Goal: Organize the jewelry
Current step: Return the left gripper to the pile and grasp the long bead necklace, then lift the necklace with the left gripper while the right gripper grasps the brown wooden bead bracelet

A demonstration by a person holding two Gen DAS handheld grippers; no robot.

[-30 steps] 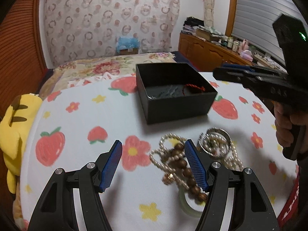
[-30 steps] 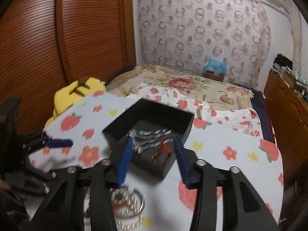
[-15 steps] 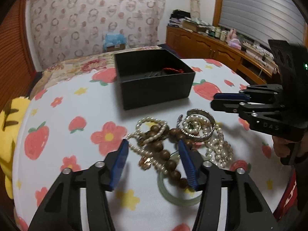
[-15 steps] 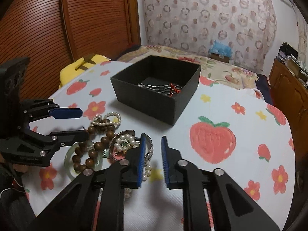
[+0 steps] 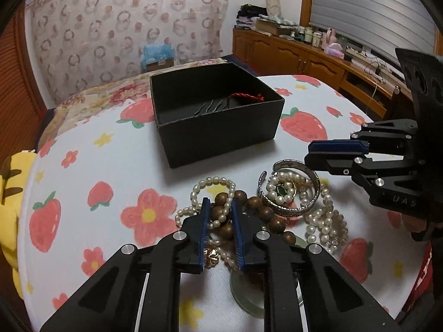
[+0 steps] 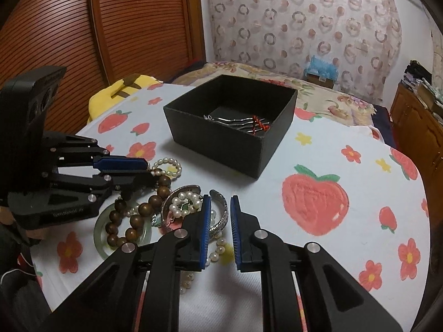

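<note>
A heap of jewelry lies on the strawberry tablecloth (image 5: 110, 166): a wooden bead bracelet (image 5: 265, 213), a pearl strand (image 5: 326, 221), a silver bangle (image 5: 290, 207) and a green jade bangle (image 6: 101, 229). My left gripper (image 5: 220, 202) is closing on the heap, its pads against wooden beads, with pearls also between them. The right gripper (image 6: 220, 197) is shut on the rim of the silver bangle (image 6: 218, 215). It enters the left wrist view as the right gripper (image 5: 307, 155). Behind the heap stands an open black box (image 5: 221, 135) holding a red cord (image 5: 243, 96) and silver hairpins (image 6: 229, 121).
A yellow plush toy (image 5: 11, 193) lies at the table's left edge. A bed with a floral cover (image 6: 318, 88) is beyond the table, and a wooden sideboard (image 5: 304, 58) runs along the right wall. A hand (image 5: 415, 224) holds the right gripper.
Both grippers have come down onto the heap. The left jaws narrowed from wide onto the wooden beads. The right jaws narrowed onto the silver bangle's rim.
</note>
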